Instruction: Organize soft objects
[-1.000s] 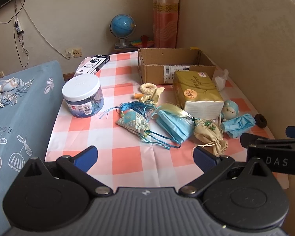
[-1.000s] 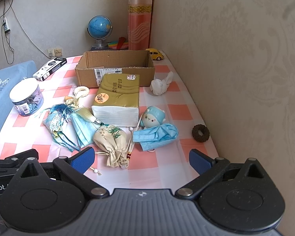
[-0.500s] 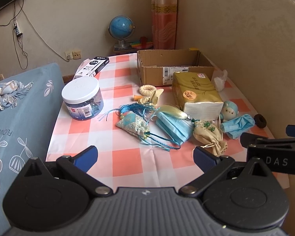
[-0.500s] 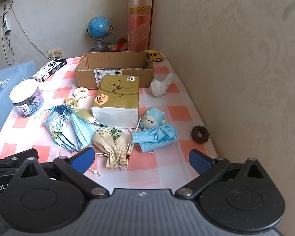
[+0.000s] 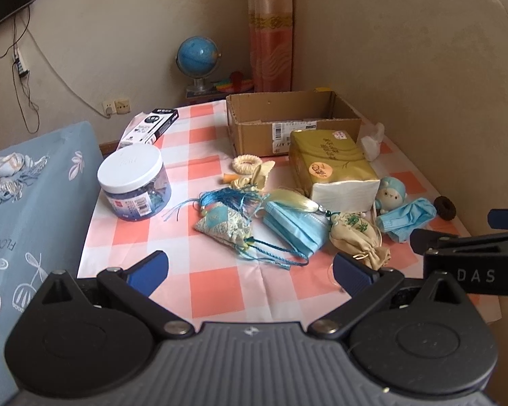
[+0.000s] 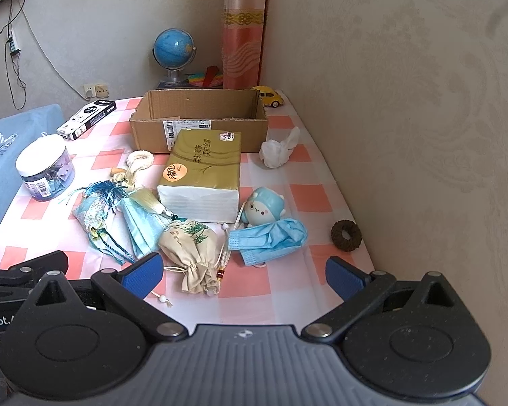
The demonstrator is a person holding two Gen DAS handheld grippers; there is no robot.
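Soft things lie on a checked tablecloth (image 5: 220,291): a gold tissue pack (image 5: 332,169) (image 6: 203,169), a beige drawstring pouch (image 5: 357,238) (image 6: 191,247), a flat blue mask (image 5: 293,225) (image 6: 142,225), a crumpled blue mask (image 5: 406,216) (image 6: 271,238), a tasselled sachet (image 5: 223,225) (image 6: 93,213), a small plush (image 5: 391,194) (image 6: 266,204). An open cardboard box (image 5: 288,121) (image 6: 199,118) stands behind them. My left gripper (image 5: 249,265) and right gripper (image 6: 242,272) are open, empty, near the front edge.
A white-lidded jar (image 5: 133,182), a black-and-white carton (image 5: 150,127), a cream scrunchie (image 5: 245,164), a brown scrunchie (image 6: 346,235), a crumpled tissue (image 6: 277,149) and a yellow toy car (image 6: 271,96) are also on the table. A wall runs along the right; a blue bed (image 5: 27,203) lies left.
Both grippers have drawn back and up a little, so the table things look slightly farther off. Nothing on the table moved.
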